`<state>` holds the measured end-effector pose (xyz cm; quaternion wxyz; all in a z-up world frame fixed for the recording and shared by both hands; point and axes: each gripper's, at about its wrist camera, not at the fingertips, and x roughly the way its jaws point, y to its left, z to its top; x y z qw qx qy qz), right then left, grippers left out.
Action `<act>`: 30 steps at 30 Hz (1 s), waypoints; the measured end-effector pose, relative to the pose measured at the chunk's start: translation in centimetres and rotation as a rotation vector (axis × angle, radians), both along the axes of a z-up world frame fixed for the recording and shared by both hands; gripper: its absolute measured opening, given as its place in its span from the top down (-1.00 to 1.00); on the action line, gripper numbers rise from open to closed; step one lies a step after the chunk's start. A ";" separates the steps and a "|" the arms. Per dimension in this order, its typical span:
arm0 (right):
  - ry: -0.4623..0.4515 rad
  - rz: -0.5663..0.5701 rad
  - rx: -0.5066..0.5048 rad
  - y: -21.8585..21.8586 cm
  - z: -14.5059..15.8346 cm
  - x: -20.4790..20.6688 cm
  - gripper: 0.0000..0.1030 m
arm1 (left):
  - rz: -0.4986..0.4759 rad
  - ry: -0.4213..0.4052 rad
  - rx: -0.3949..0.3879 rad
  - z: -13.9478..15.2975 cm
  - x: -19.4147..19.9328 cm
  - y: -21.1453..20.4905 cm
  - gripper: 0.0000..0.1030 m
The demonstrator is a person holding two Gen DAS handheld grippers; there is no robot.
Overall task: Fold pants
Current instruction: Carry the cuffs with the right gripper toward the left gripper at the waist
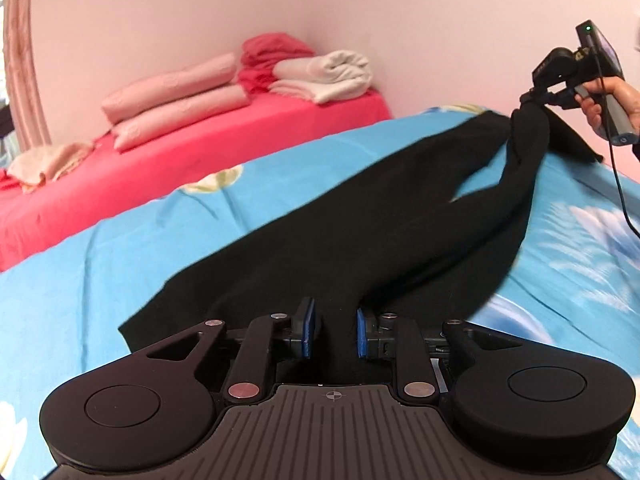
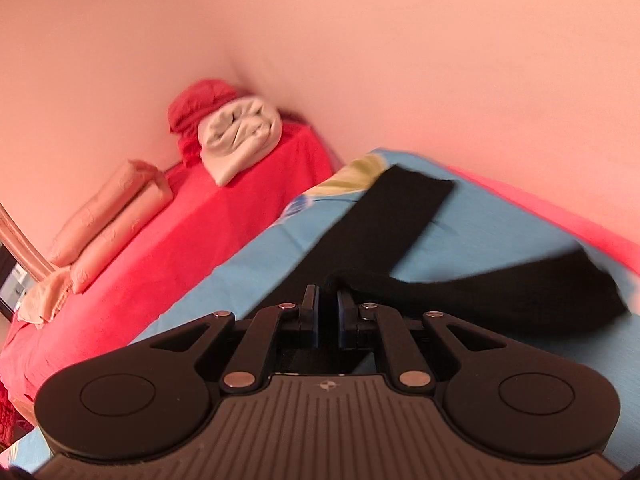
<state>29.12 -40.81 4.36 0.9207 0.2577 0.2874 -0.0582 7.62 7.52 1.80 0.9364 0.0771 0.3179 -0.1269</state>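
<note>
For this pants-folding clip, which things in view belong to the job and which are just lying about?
Belongs to the job:
- black pants
- left gripper, fabric between its fingers
- right gripper, shut on a pant leg
- blue bedspread they lie on

Just lying about:
- pink pillows
- white folded blanket
- red bundle
- red sheet

Both views are evenly and fairly brightly lit by soft, diffuse light with a warm pink cast on the wall (image 1: 360,12); no source shows. Shadows are faint, with only a thin dark edge under the black pants (image 1: 340,240) on the blue bedspread (image 1: 100,280). No glare beyond small glints on the metal pivots. Fisheye distortion bends the bed edges into curves, and the frame corners are vignetted black. The right wrist view is softer, with motion smear along the far edge of the bedspread (image 2: 520,220). The pants (image 2: 400,208) read as flat black, showing almost no texture.
</note>
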 end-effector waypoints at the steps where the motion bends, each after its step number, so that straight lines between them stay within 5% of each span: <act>1: 0.027 0.023 -0.014 0.9 -0.2 2.3 0.76 | 0.018 0.015 -0.012 -0.1 1.2 0.6 -0.72; 6: 0.136 0.202 -0.131 4.6 -1.8 10.4 0.11 | 0.130 0.066 -0.068 -0.4 6.1 4.5 -0.81; 7: 0.117 0.211 -0.111 4.3 -1.5 10.5 -0.07 | 0.141 0.075 -0.073 -0.5 6.5 5.1 -0.97; 10: 0.002 0.211 -0.080 2.1 0.3 8.2 -0.57 | 0.138 0.089 -0.142 -0.5 6.6 6.8 -1.00; 14: -0.102 0.049 -0.246 -1.2 2.8 3.1 -0.58 | 0.157 0.065 -0.198 -0.5 5.6 7.7 -1.00; 17: -0.089 0.022 -0.253 -2.7 2.6 -0.2 -0.53 | 0.182 0.055 -0.211 -0.3 5.0 7.6 -1.00; 21: -0.015 0.277 -0.052 -1.7 -1.1 -3.7 -0.51 | 0.197 0.015 -0.214 0.6 4.0 6.7 -1.00; 23: 0.067 0.321 -0.015 -0.9 -3.5 -3.7 -0.51 | 0.195 0.009 -0.222 1.0 3.9 6.4 -1.00; 26: 0.242 0.257 -0.093 -1.1 -6.1 -1.0 -0.31 | 0.211 0.013 -0.201 1.0 3.8 5.8 -1.00; 27: 0.248 0.234 -0.124 -1.6 -6.1 0.0 -0.18 | 0.216 0.016 -0.193 1.0 3.7 5.7 -1.00; 30: 0.198 0.129 -0.211 -3.9 -4.0 3.2 -0.18 | 0.241 0.022 -0.166 0.8 3.4 5.7 -1.00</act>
